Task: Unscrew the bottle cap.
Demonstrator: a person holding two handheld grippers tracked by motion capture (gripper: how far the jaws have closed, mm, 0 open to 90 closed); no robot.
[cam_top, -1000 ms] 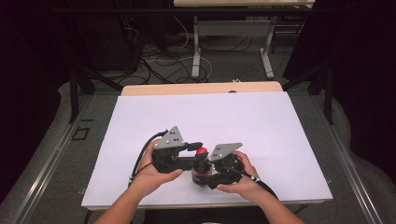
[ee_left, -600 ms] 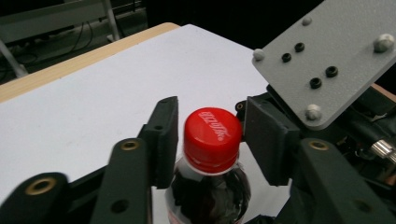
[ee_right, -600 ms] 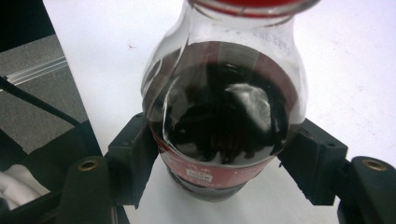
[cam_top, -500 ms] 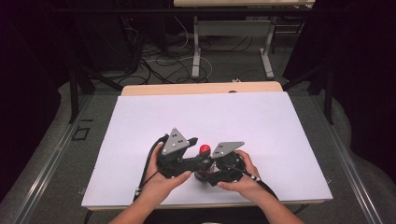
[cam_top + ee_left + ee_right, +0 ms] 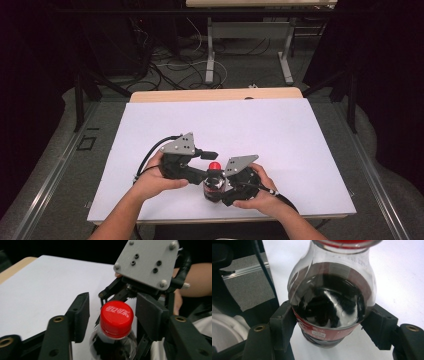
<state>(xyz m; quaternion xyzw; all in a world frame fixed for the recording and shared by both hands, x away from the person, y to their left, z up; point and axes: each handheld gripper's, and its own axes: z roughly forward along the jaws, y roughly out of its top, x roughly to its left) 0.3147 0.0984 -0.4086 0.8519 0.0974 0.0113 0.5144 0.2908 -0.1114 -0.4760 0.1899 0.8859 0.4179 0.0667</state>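
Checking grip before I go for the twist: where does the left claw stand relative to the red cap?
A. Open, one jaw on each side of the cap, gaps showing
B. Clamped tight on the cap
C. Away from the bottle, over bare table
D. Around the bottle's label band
A: in the left gripper view the left claw straddles the red cap with a gap at each jaw, while the right claw clamps the bottle at its label.

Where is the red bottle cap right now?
In the high view the red cap sits near the table's front edge, on the bottle between both tongs, left tongs straddling it.
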